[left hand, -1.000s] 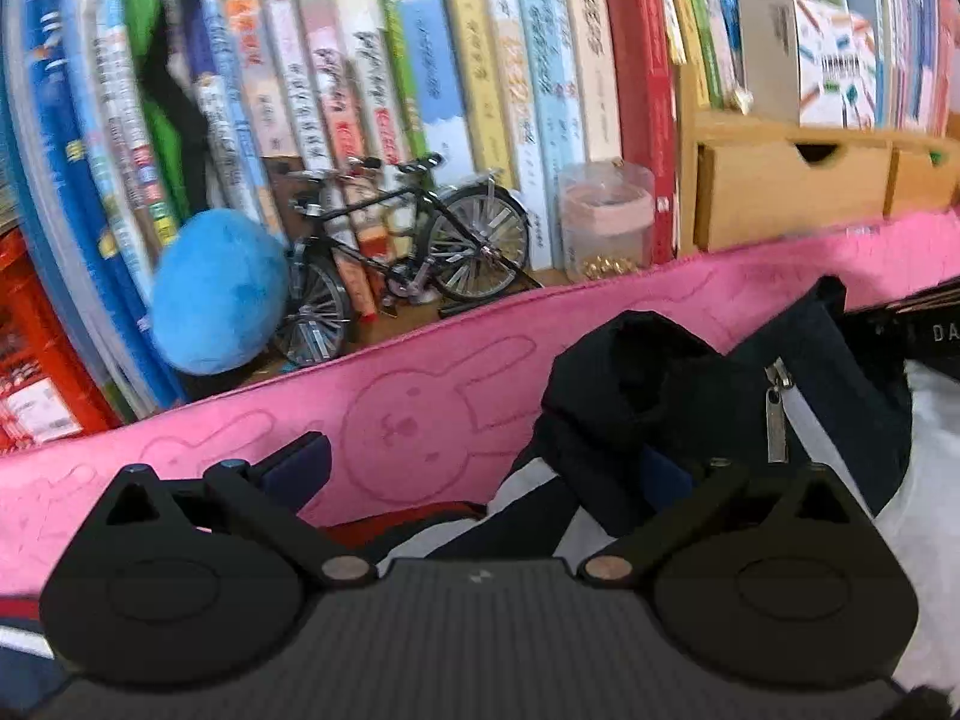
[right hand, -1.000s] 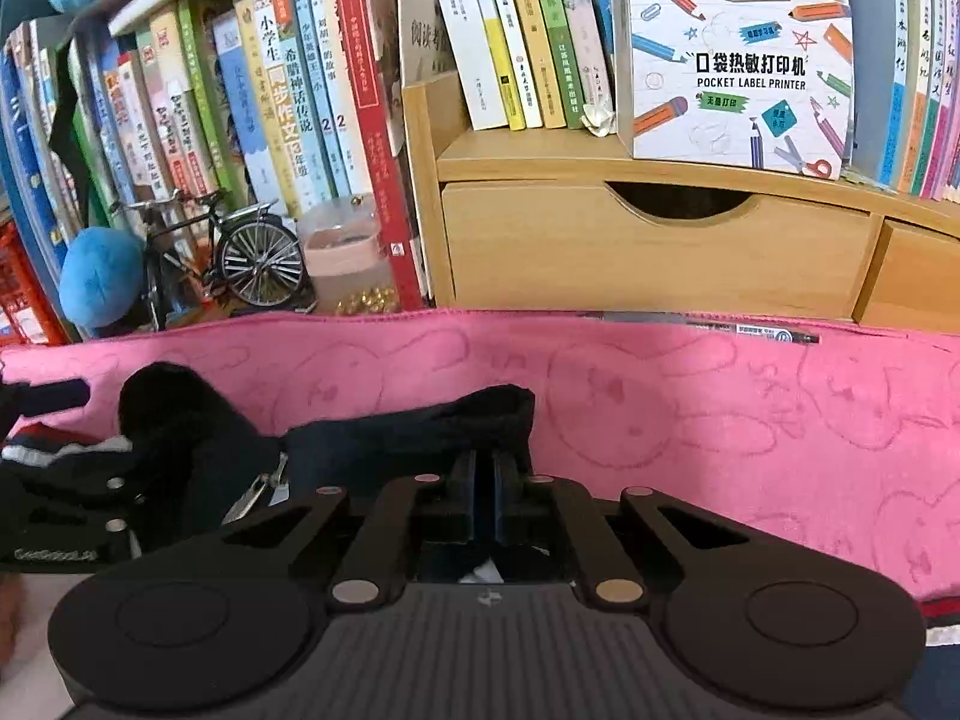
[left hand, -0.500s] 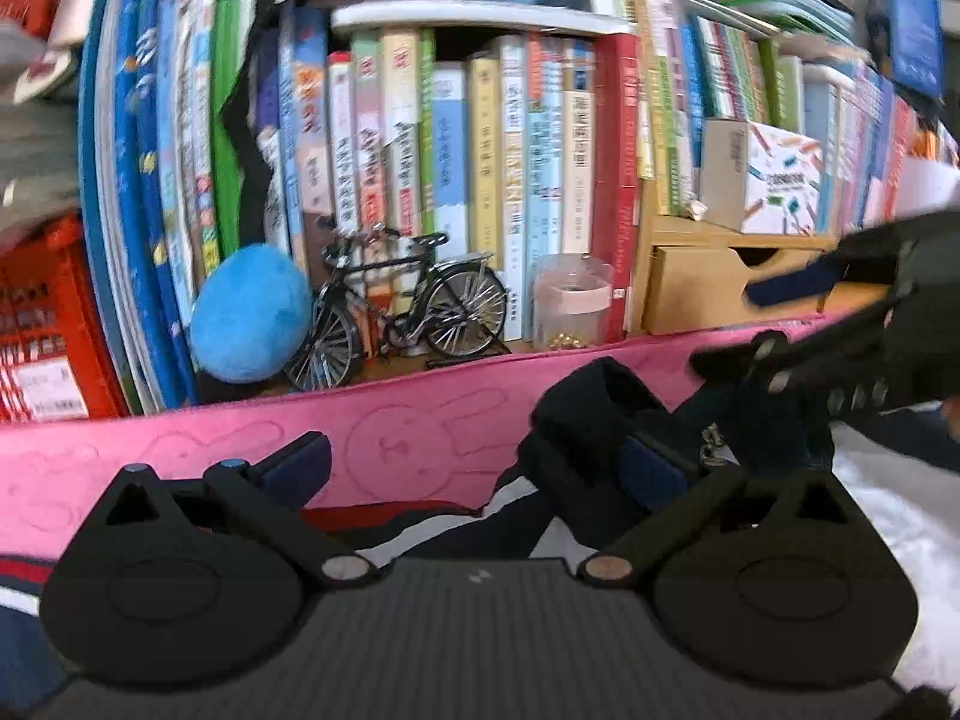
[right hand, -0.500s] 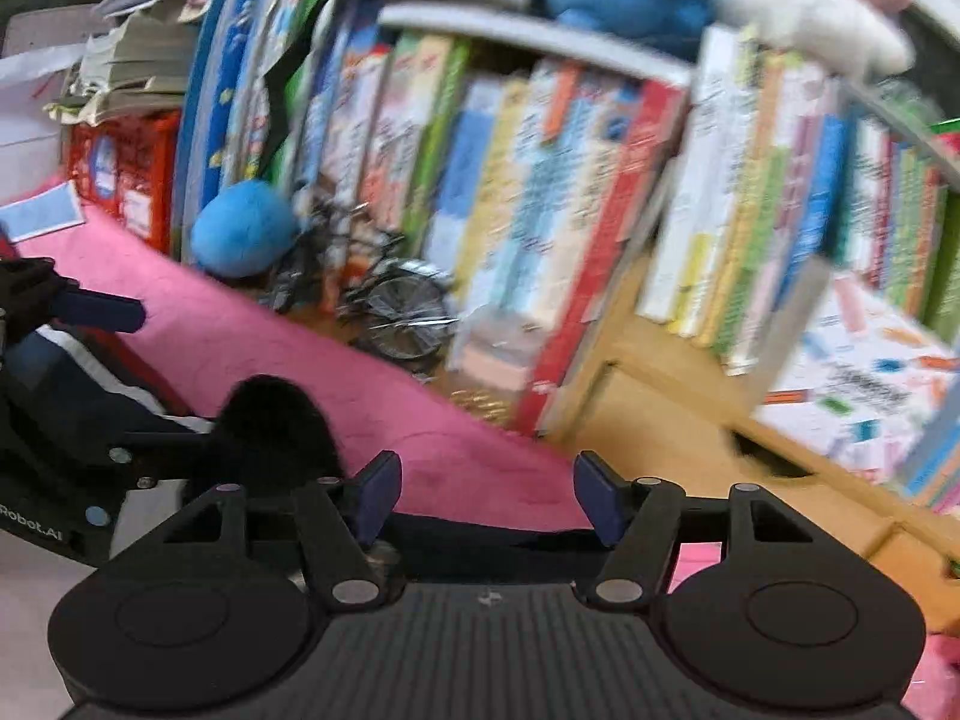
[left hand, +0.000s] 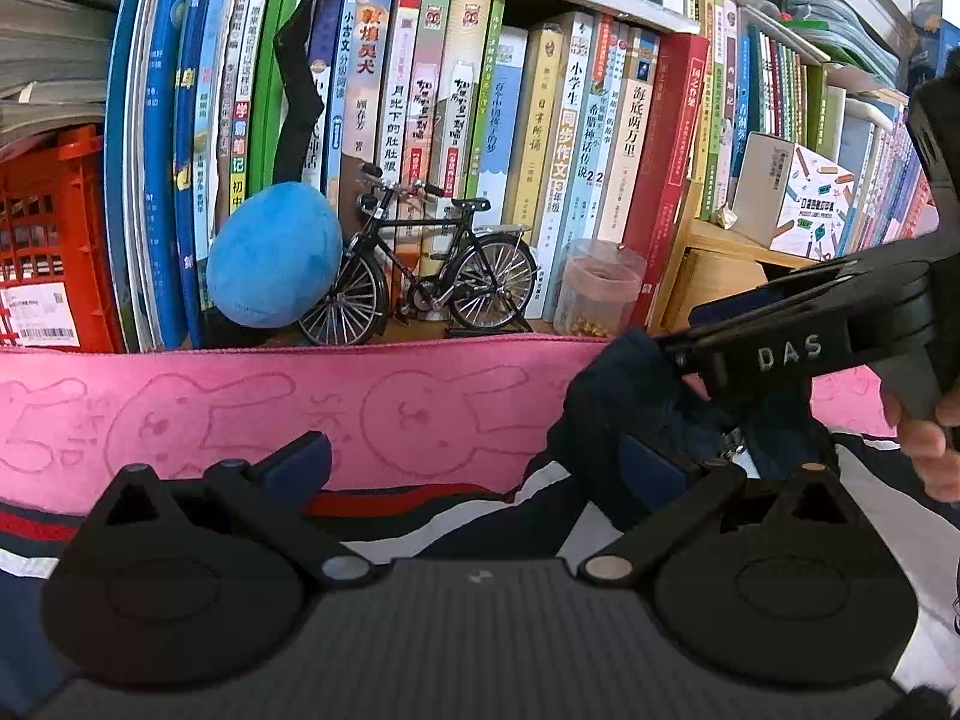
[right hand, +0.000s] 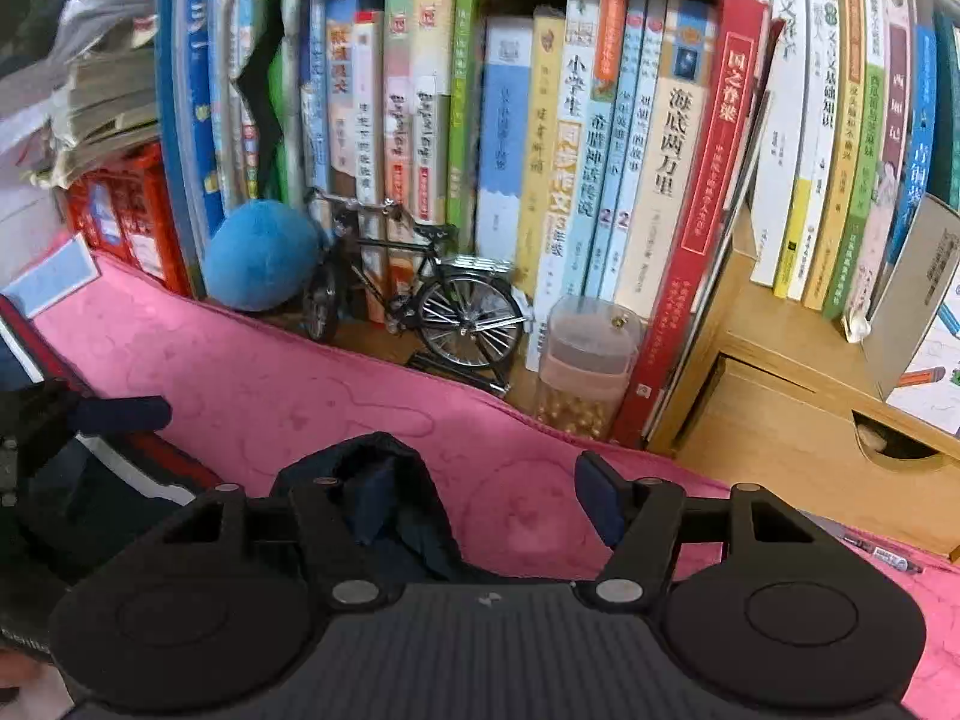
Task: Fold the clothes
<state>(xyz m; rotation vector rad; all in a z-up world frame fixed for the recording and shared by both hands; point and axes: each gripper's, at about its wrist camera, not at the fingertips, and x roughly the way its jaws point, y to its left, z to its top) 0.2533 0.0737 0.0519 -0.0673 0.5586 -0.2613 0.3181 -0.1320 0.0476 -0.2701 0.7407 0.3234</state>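
- Two tools are showing: the left tool (left hand: pixel 474 468) and the right tool (right hand: pixel 480 501).
- The left tool is standing wide, and nothing is being pinched between its pads.
- The right tool is standing wide too; its jaws have just been opening, and only loose cloth is lying by one pad.
- One dark blue jacket (left hand: pixel 630 420) with white and red stripes is lying bunched on the pink bunny blanket (left hand: pixel 240 414), near the blanket's far edge.
- One hand (left hand: pixel 930 438) is holding the right tool.
- One toy bicycle (left hand: pixel 420 270) and one blue plush ball (left hand: pixel 273 255) are standing on the bookshelf, side by side.
- One clear jar (right hand: pixel 585 360) is holding little gold bits.
- One red crate (left hand: pixel 48 240) is sitting at the shelf's left end.
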